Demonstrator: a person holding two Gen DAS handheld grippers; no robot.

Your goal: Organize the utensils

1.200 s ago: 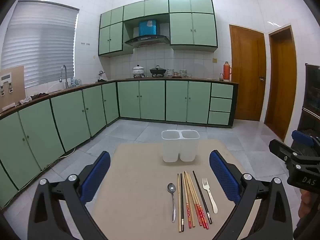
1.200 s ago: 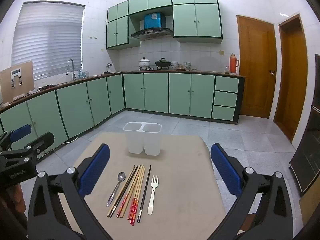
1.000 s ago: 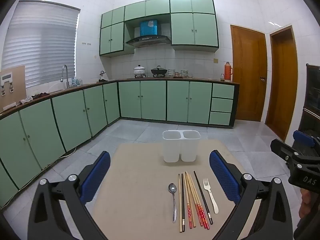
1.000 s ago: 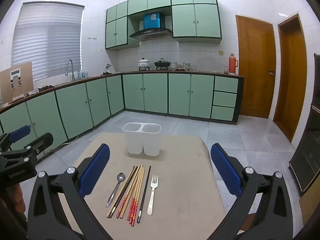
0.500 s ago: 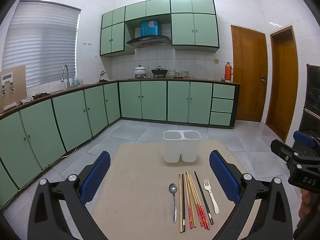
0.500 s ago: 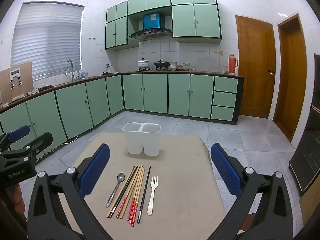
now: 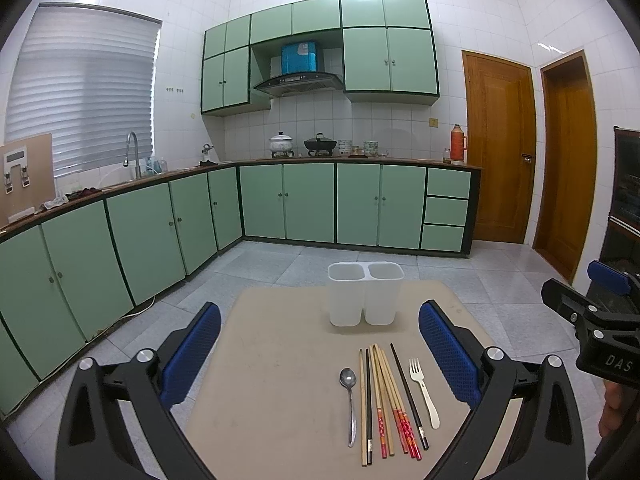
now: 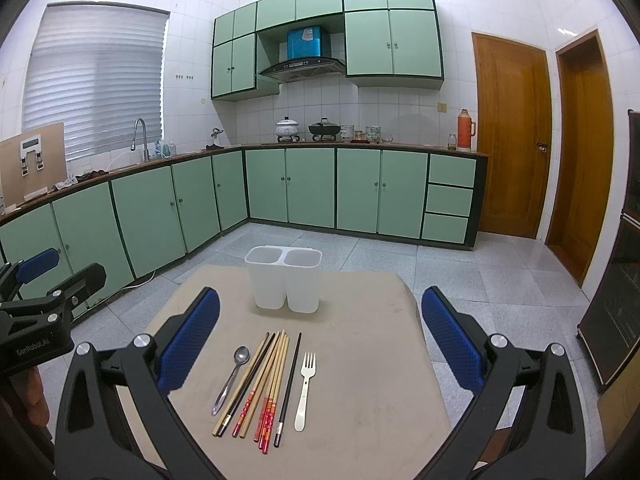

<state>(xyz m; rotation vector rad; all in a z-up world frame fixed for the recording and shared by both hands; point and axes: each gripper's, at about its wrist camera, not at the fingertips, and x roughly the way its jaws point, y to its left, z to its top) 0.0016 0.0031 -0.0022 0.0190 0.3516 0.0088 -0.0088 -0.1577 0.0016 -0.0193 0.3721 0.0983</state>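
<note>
A white two-compartment holder point(image 7: 365, 294) point(image 8: 285, 284) stands empty at the far end of a beige table point(image 7: 272, 380) point(image 8: 360, 380). In front of it lie a metal spoon point(image 7: 349, 400) point(image 8: 233, 378), several chopsticks point(image 7: 386, 396) point(image 8: 262, 384) and a white fork point(image 7: 423, 390) point(image 8: 305, 384), side by side. My left gripper point(image 7: 320, 356) is open and empty above the table's near end. My right gripper point(image 8: 320, 344) is open and empty too, above the utensils. Each gripper shows at the edge of the other's view.
Green kitchen cabinets point(image 7: 160, 232) run along the left and back walls. Two wooden doors point(image 8: 516, 136) are at the right. Tiled floor surrounds the small table. A dark cabinet point(image 8: 616, 296) stands at the far right.
Both views have shifted very slightly; the utensils and holder have not moved. Both grippers stay open.
</note>
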